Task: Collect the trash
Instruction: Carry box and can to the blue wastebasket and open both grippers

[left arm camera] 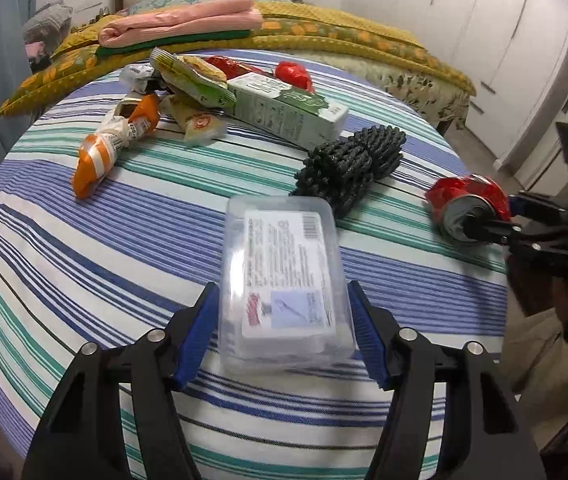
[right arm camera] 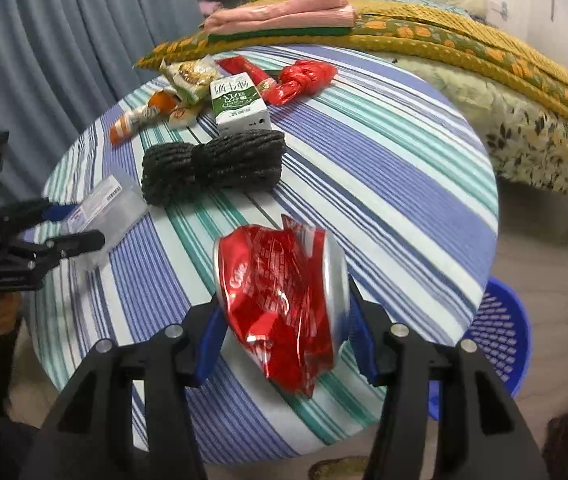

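The round table draped in a blue, green and white striped cloth (left arm camera: 84, 248) carries everything here. Beside and below its edge, on the floor, stands a blue perforated plastic basket (right arm camera: 500, 332). Near the table's middle lies a black knitted bundle tied at its waist (left arm camera: 350, 164), and just behind that bundle a green and white milk carton (left arm camera: 284, 114) lies on its side. Past the carton, toward the table's far rim, sit a crumpled red plastic bag (right arm camera: 304, 76), a green snack wrapper (left arm camera: 192, 76) and an orange and white twisted wrapper (left arm camera: 108, 148). On the near side of the table, in front of the bundle, a clear plastic box with a printed label (left arm camera: 288, 280) rests between the blue pads of the left gripper (left arm camera: 284, 332), whose jaws bracket its sides, seemingly pinching it. Off to the bundle's other side, nearer the table's edge, a crushed red soda can (right arm camera: 284, 304) sits between the pads of the right gripper (right arm camera: 284, 340), clamped across its body.
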Tool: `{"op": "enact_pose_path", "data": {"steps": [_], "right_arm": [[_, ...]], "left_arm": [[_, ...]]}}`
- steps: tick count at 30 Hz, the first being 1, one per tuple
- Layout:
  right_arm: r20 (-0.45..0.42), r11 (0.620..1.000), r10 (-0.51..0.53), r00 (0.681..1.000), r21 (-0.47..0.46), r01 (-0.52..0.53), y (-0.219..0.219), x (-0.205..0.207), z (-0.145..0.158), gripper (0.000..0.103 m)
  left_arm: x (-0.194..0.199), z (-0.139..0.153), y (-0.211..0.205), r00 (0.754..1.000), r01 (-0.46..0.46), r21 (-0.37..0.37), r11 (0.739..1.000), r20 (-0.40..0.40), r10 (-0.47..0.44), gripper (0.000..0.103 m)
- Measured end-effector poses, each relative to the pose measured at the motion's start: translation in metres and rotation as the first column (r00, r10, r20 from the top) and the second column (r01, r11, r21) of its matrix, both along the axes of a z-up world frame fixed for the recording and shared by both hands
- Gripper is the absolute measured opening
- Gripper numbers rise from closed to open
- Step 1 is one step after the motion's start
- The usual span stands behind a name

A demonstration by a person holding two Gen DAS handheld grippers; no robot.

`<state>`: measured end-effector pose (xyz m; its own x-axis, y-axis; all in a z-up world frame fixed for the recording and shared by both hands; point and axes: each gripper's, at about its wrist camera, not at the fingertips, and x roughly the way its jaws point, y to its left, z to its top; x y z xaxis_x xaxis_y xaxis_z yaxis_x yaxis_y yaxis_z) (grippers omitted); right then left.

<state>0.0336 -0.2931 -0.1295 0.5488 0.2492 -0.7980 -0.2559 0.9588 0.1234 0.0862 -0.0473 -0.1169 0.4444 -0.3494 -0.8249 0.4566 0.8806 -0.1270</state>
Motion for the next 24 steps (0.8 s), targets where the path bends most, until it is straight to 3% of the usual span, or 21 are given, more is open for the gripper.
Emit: {"op": "enact_pose_path", "data": {"steps": [2, 4, 5, 10, 13, 16, 20, 24], "right_arm": [[-0.015, 1.0, 0.016, 1.0, -0.021, -0.016, 0.006, 0.006, 0.001, 0.062], [-0.037, 0.998, 0.033, 0.999, -0.043, -0.035, 0.011, 0.012, 0.002, 0.061], [-0.048, 0.997, 0.037, 0.998, -0.059, -0.04, 0.013, 0.013, 0.001, 0.055], [-0.022, 0.998, 0.021, 1.0, -0.051, -0.022, 0.004, 0.008, 0.016, 0.054], [0.037, 0.997, -0.059, 0.998, 0.059, 0.057, -0.033, 0.0, 0.038, 0.054], [0.076, 0.982, -0.168, 0.983, 0.094, 0.161, -0.079, -0.004, 0.05, 0.054], [0.07, 0.937, -0.338, 0.939, 0.12, 0.328, -0.15, -0.01, 0.048, 0.054], [0.018, 0.874, -0.469, 0.883, 0.152, 0.462, -0.21, -0.02, 0.029, 0.054]], "left_arm": [[0.006, 0.001, -0.005, 1.0, 0.004, 0.028, 1.0, 0.011, -0.004, 0.077], [0.012, 0.0, -0.013, 1.0, 0.013, 0.071, 0.997, 0.015, -0.014, 0.077], [0.014, -0.002, -0.016, 1.0, 0.021, 0.088, 0.996, 0.011, -0.022, 0.064], [0.011, 0.005, -0.013, 0.999, 0.024, 0.125, 0.992, 0.038, -0.029, 0.061], [0.003, 0.026, -0.002, 0.999, 0.009, 0.029, 1.0, 0.032, -0.01, 0.061], [-0.004, 0.051, -0.022, 0.998, 0.058, -0.061, 0.996, 0.038, -0.056, 0.061], [-0.003, 0.074, -0.09, 0.981, 0.193, -0.152, 0.969, 0.038, -0.19, 0.061], [0.004, 0.077, -0.185, 0.947, 0.321, -0.158, 0.934, 0.043, -0.318, 0.061]]}}
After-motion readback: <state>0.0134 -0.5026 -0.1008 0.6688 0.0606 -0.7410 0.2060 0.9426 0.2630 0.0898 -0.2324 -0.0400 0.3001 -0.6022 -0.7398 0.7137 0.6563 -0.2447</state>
